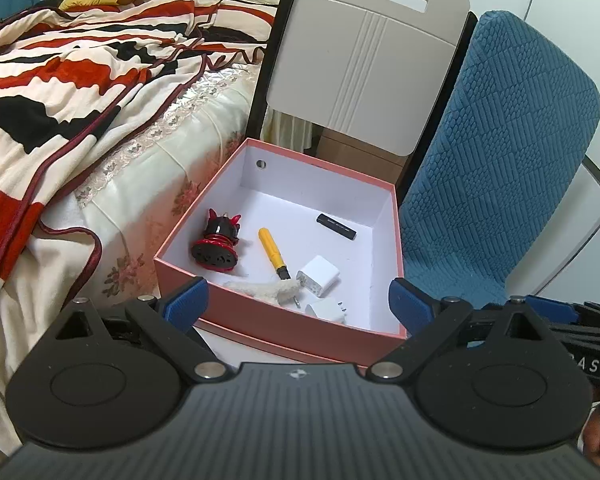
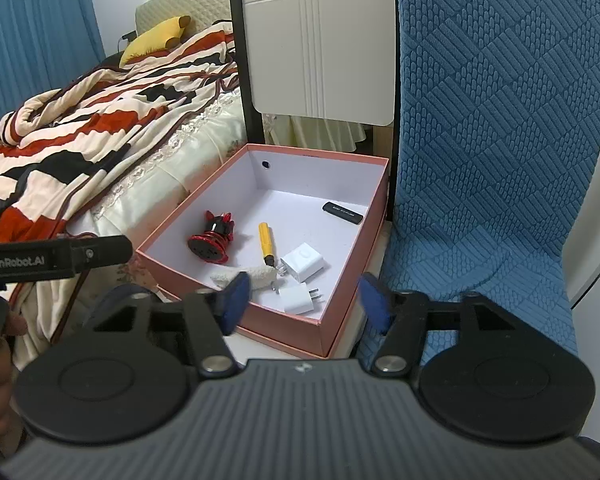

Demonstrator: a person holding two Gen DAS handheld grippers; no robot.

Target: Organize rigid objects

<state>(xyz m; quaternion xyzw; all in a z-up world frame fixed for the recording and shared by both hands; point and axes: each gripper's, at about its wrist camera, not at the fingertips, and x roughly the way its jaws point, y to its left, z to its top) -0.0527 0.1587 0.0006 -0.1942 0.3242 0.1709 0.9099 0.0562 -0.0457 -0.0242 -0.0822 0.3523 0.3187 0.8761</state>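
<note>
An open pink box [image 1: 268, 316] with a white inside stands beside the bed. In it lie a red and black figurine [image 1: 217, 246], a yellow screwdriver [image 1: 271, 251], a black bar [image 1: 336, 227], two white chargers [image 1: 319, 275] [image 1: 327, 310] and a fuzzy white scrap [image 1: 264, 291]. My left gripper [image 1: 299, 304] hovers open over the box's near wall, holding nothing. The right wrist view shows the same box [image 2: 284, 322], figurine [image 2: 212, 242], screwdriver [image 2: 265, 243] and chargers [image 2: 303, 263]. My right gripper [image 2: 305, 298] is open above the near right corner, with nothing pressed between its pads.
A bed with a red, black and cream blanket [image 1: 60, 80] fills the left. A blue padded chair [image 1: 500, 160] stands close on the box's right. Behind the box is a pale chair back [image 1: 360, 60]. The left gripper's body [image 2: 56, 258] shows at the left edge.
</note>
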